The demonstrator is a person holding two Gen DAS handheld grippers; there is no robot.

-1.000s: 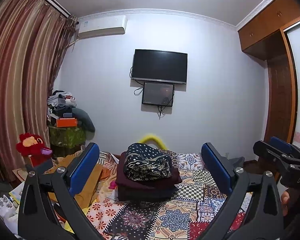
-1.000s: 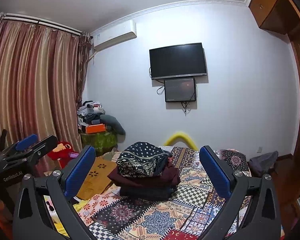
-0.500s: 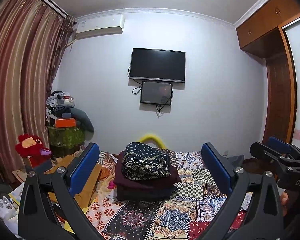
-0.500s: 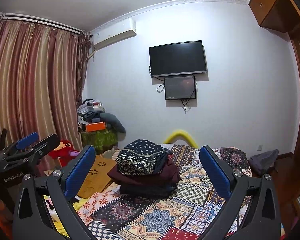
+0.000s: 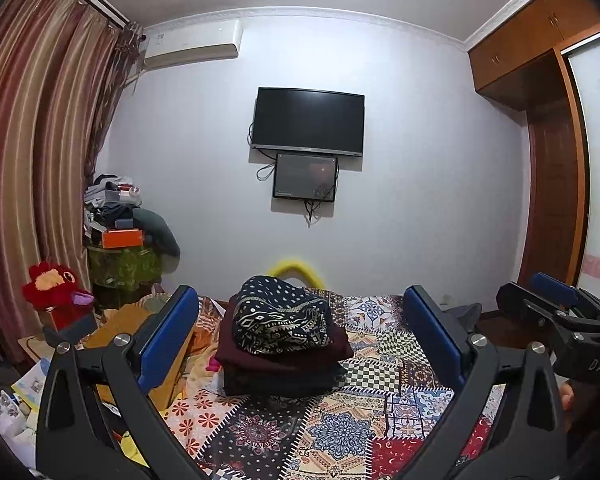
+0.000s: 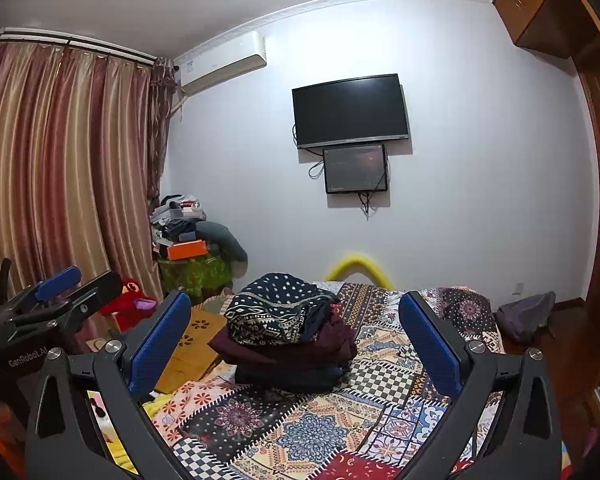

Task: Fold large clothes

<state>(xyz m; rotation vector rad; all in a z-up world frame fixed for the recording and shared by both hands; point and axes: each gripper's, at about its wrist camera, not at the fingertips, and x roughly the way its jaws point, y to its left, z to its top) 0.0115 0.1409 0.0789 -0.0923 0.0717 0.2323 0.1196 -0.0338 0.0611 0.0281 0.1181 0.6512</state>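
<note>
Hovering above the quilt [image 5: 340,432], left gripper [image 5: 300,340]: jaws wide apart, empty; folded clothes stack [image 5: 280,344] ahead on the bed, framed between its fingers. Right wrist view: right gripper [image 6: 296,344] likewise spread and empty, stack [image 6: 288,340] centred beyond; curtain [image 6: 60,168] left.

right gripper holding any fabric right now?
No: the right gripper is open with nothing between its blue pads, and the folded clothes stack sits apart on the patchwork bedspread.

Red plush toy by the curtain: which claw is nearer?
Left. The left claw sits on the red plush toy's side; the right claw is over toward the wardrobe side, across the bed.
</note>
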